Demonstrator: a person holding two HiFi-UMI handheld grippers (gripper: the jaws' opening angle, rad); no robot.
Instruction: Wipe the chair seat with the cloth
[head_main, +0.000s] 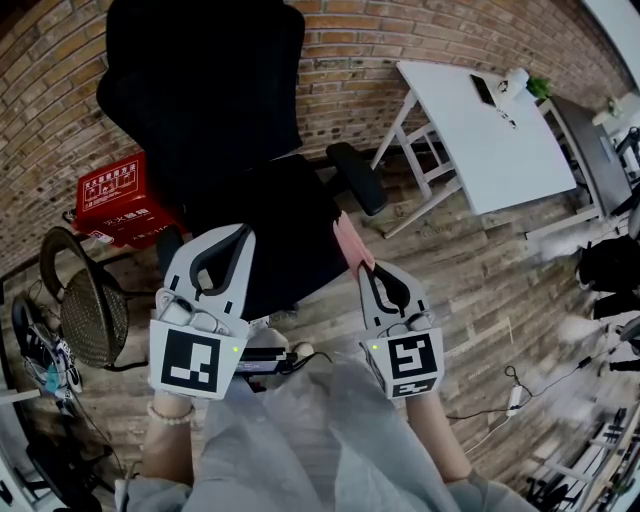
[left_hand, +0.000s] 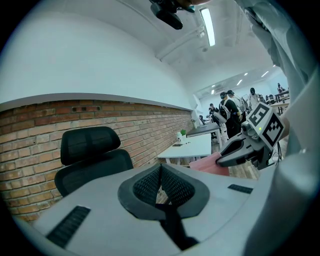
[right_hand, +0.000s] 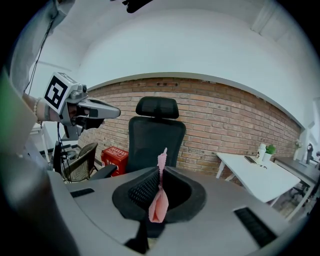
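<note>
**Cloth in the claw, seat not wiped yet**

Head view: we hold both claws over the front of the black chair seat. The right claw pinches the pink cloth near the seat's right edge. We cannot tell here if the cloth touches the seat. The left claw is near the seat's front edge.

Left gripper view: the left claw is closed tight, with nothing in it. The chair is ahead, and off to the right the other claw holds the cloth.

Right gripper view: the right claw is shut on the cloth, which sticks up in a thin fold between the jaws.

We think wiping is about to start. Next, we need to bring the cloth down flat on the seat and rub it across.
</note>
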